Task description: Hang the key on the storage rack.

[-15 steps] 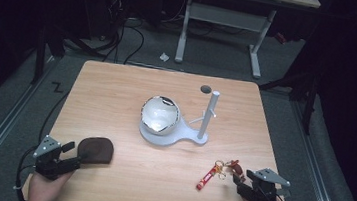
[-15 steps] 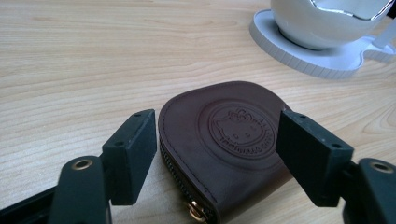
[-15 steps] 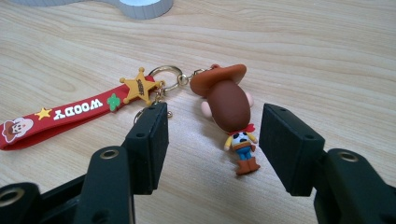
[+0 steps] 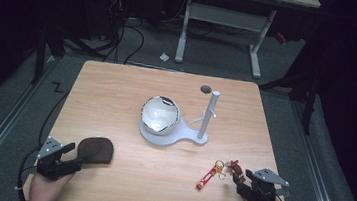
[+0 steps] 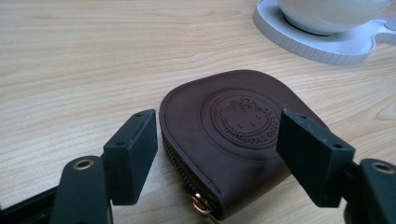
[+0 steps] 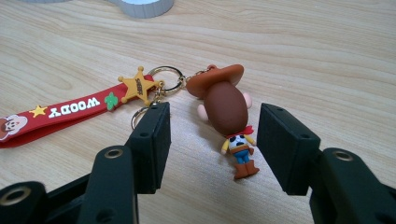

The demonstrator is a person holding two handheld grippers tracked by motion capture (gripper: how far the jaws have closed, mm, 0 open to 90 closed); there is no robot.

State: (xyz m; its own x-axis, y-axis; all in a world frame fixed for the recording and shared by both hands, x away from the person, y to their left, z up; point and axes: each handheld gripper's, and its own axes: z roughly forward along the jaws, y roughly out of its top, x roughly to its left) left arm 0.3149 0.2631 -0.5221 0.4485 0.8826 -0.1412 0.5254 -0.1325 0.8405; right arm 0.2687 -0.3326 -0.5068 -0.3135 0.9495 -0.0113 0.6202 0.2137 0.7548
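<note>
- Pouch position: the dark brown rounded leather coin pouch point(image 5: 238, 144) with an embossed cat emblem lies flat on the light wooden table point(image 4: 117, 89), near its front left corner. In the left gripper view it sits between the two black jaws of the left gripper point(image 4: 62, 161), its zipped edge and brass zip pull nearest the camera. The right-hand pad point(image 5: 310, 156) stands over the pouch's edge; whether it touches cannot be told. The left-hand pad stands just beside the zipped edge, apart from it.
- Left gripper state: jaws released, spread wide, with nothing gripped.
- Keychain position: the cowboy figure keychain point(image 6: 229, 116), with brown hat, gold rings, yellow star charm and red printed strap point(image 6: 60, 116), lies flat near the table's front right corner. In the right gripper view the small figure lies between the jaws of the right gripper point(image 4: 253, 186), clear of both pads; the strap runs off to the left past the left-hand pad.
- Right gripper state: jaws released, spread wide, with nothing gripped.
- Other items: the white stand with upright post point(image 4: 205, 116) and the shiny round bowl point(image 4: 160, 114) on its base stand at mid-table, well apart from both grippers.
- Change from the earlier high view: none discernible. Both grippers, the pouch and the keychain occupy the same places.
</note>
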